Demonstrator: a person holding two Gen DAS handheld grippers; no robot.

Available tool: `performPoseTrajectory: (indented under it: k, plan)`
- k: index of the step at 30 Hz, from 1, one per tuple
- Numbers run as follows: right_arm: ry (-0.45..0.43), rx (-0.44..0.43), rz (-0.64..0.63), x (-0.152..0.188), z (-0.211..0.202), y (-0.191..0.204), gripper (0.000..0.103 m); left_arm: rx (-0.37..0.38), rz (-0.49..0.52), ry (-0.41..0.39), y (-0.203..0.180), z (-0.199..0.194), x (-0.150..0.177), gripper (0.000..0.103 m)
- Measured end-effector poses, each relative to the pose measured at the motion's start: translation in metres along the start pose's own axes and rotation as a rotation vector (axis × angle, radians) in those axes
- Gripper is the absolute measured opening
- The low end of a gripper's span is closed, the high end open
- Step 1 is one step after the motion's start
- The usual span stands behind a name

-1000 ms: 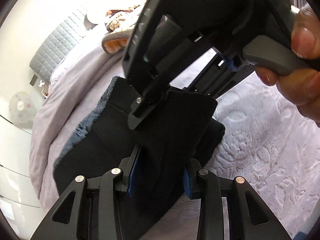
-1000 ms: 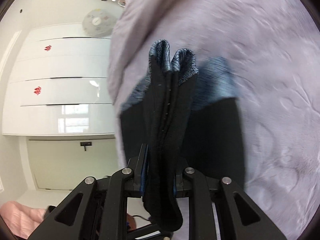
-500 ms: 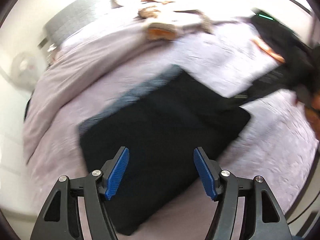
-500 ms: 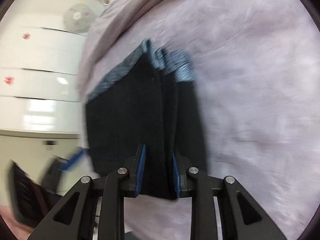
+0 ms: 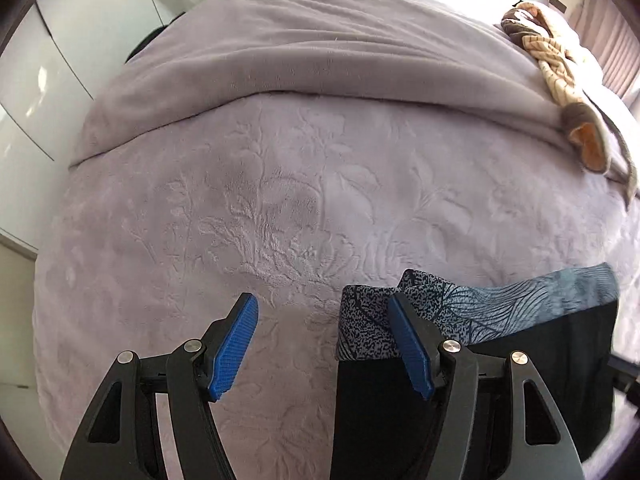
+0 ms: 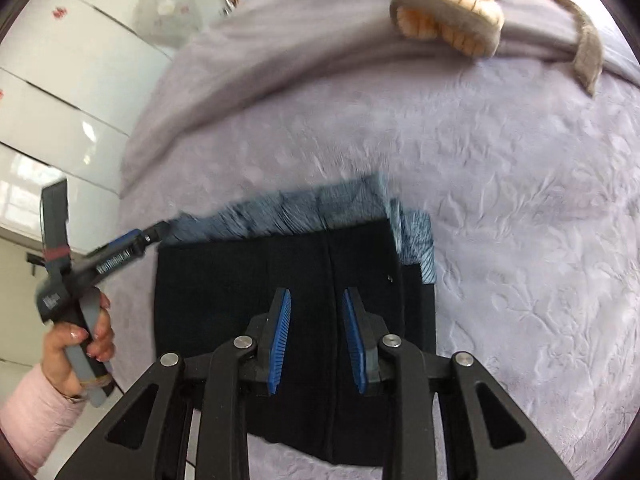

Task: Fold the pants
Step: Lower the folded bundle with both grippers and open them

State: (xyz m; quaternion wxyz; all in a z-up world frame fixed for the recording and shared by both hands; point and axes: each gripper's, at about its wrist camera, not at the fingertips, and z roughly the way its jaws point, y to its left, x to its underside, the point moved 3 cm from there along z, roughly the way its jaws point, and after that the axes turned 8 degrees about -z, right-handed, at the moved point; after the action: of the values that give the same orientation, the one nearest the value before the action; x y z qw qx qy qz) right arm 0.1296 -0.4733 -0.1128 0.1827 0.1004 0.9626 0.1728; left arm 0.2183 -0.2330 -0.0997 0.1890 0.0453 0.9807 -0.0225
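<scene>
The black pants (image 6: pixel 240 280) lie folded flat on the bed, their blue-grey patterned waistband (image 6: pixel 280 216) along the far edge. My right gripper (image 6: pixel 318 340) hovers over the middle of them, its blue pads apart and off the cloth. In the left wrist view the pants (image 5: pixel 540 360) sit at the lower right, waistband (image 5: pixel 500 308) on top. My left gripper (image 5: pixel 324 344) is open beside their left edge, its right finger overlapping the waistband corner, holding nothing. The right wrist view shows the left gripper (image 6: pixel 156 234) at that corner, held by a hand in a pink sleeve.
The lilac embossed bedspread (image 5: pixel 280 200) stretches around the pants. A folded blanket ridge (image 5: pixel 320 60) crosses the bed farther back. A striped beige and grey garment (image 6: pixel 452 12) lies at the back right. White wardrobe doors (image 6: pixel 60 100) and a fan (image 6: pixel 168 12) stand to the left.
Both grippers have let go of the pants, which now lie flat. The left gripper opened wide and swung off to the pants' left edge. The right gripper opened and rose a little.
</scene>
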Motion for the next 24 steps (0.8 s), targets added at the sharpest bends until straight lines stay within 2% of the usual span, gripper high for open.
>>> performPoseTrajectory:
  k: [2, 4, 8, 11, 14, 18, 21, 23, 24]
  plan:
    - [0.050, 0.013, 0.007, 0.017, 0.017, -0.006, 0.030, -0.009, 0.064, -0.020, -0.008, 0.005, 0.007, 0.069]
    - [0.027, 0.033, -0.025, 0.029, 0.017, -0.006, 0.029, -0.028, 0.090, -0.021, -0.011, 0.010, 0.011, 0.069]
    - [0.026, 0.039, -0.033, 0.039, 0.009, -0.007, 0.029, -0.005, 0.058, -0.008, -0.005, -0.001, 0.010, 0.069]
    - [0.036, 0.066, -0.042, 0.048, -0.001, -0.004, 0.029, 0.018, 0.051, -0.012, 0.001, -0.022, 0.006, 0.069]
    - [0.036, 0.099, -0.058, 0.061, -0.011, 0.000, 0.029, 0.053, 0.058, 0.009, 0.005, -0.044, 0.016, 0.069]
    - [0.029, 0.124, -0.043, 0.075, -0.018, 0.001, 0.034, 0.096, 0.090, 0.070, 0.001, -0.056, 0.049, 0.069]
    - [0.018, 0.131, -0.019, 0.085, -0.022, 0.004, 0.038, 0.092, 0.141, 0.109, -0.006, -0.052, 0.081, 0.069]
    - [0.022, 0.143, -0.009, 0.088, -0.015, 0.004, 0.038, 0.084, 0.165, 0.106, -0.009, -0.048, 0.096, 0.069]
    - [0.027, 0.148, -0.005, 0.090, -0.012, 0.005, 0.038, 0.072, 0.174, 0.101, -0.009, -0.048, 0.100, 0.075]
